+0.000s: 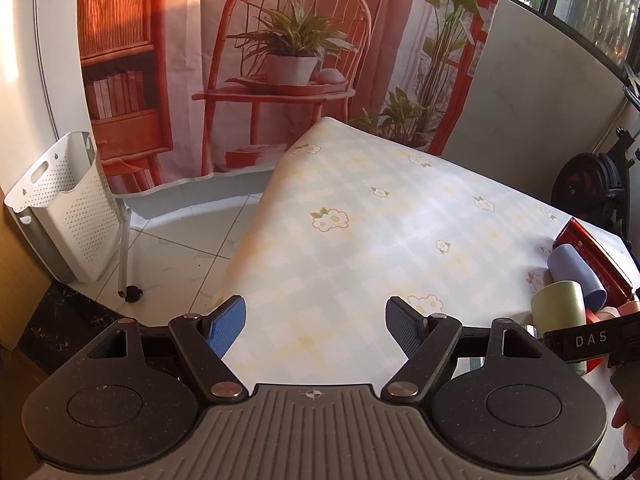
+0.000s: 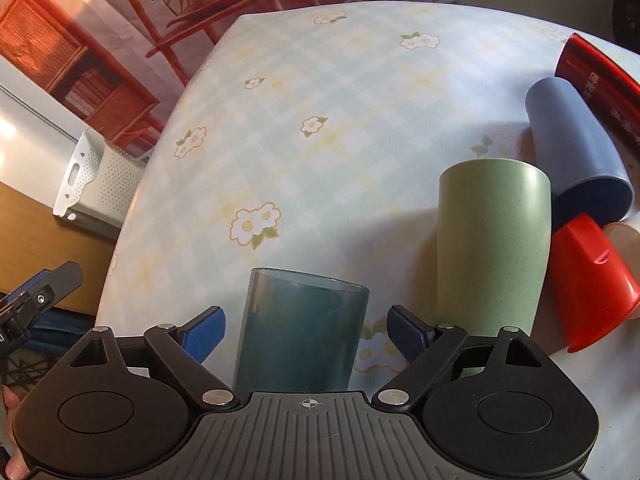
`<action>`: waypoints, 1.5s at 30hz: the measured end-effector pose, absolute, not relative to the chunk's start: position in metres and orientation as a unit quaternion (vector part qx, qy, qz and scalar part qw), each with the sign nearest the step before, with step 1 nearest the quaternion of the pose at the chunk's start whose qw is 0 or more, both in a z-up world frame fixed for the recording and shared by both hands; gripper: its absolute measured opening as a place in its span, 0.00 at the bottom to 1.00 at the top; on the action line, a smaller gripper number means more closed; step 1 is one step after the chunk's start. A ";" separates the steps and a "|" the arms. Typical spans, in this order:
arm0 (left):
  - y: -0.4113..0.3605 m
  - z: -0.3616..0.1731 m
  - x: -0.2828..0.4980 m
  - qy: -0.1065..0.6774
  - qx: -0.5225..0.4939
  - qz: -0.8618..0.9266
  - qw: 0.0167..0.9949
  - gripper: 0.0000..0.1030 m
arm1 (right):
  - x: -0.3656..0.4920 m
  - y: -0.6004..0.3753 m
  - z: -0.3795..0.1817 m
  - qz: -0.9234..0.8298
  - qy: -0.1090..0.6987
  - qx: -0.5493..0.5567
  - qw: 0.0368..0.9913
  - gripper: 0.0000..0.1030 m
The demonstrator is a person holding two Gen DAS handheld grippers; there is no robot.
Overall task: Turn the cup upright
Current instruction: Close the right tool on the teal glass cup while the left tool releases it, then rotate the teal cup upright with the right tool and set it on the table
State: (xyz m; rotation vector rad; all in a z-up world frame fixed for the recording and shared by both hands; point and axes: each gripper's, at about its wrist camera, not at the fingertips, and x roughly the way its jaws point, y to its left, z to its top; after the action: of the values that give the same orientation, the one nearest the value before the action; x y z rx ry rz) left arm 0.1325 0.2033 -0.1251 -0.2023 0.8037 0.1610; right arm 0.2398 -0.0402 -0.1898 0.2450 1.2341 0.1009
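A translucent dark teal cup (image 2: 300, 328) stands on the table between the open jaws of my right gripper (image 2: 306, 330); the pads do not touch it. A green speckled cup (image 2: 492, 248) stands bottom up just right of it, also in the left wrist view (image 1: 558, 304). A blue cup (image 2: 576, 148) lies on its side behind, also seen from the left wrist (image 1: 576, 272). A red cup (image 2: 588, 280) lies on its side at the right. My left gripper (image 1: 316, 324) is open and empty over the table's near left edge.
The table carries a checked flower-print cloth (image 1: 360, 220). A red box (image 2: 600, 76) lies at the far right behind the cups. A white perforated basket (image 1: 68, 208) stands on the floor at the left. A printed curtain hangs behind the table.
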 end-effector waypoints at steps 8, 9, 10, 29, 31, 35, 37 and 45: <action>0.202 -0.127 0.135 0.396 -0.092 0.076 0.910 0.77 | 0.246 -0.040 -0.198 0.046 0.586 0.118 0.801 0.74; 0.202 -0.127 0.136 0.397 -0.090 0.075 0.910 0.77 | 0.245 -0.040 -0.197 0.047 0.585 0.118 0.801 0.74; 0.201 -0.127 0.136 0.397 -0.089 0.075 0.910 0.77 | 0.245 -0.040 -0.197 0.047 0.585 0.117 0.801 0.74; 0.197 -0.126 0.136 0.396 -0.086 0.067 0.912 0.77 | 0.230 -0.040 -0.187 0.086 0.555 0.093 0.822 0.65; 0.197 -0.126 0.136 0.396 -0.087 0.066 0.912 0.77 | 0.224 -0.041 -0.183 0.094 0.537 0.082 0.835 0.65; 0.195 -0.125 0.136 0.394 -0.086 0.063 0.913 0.77 | 0.214 -0.038 -0.179 0.105 0.488 0.033 0.866 0.65; 0.193 -0.124 0.137 0.392 -0.086 0.060 0.914 0.77 | 0.207 -0.034 -0.177 0.114 0.458 0.004 0.882 0.65; 0.189 -0.122 0.141 0.389 -0.086 0.059 0.915 0.77 | 0.208 -0.016 -0.168 0.134 0.371 -0.061 0.917 0.64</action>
State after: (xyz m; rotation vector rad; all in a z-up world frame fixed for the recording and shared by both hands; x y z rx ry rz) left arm 0.1408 0.1886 -0.1219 -0.1776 0.8009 0.1218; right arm 0.2077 -0.0162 -0.1681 -0.1263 0.7632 0.2755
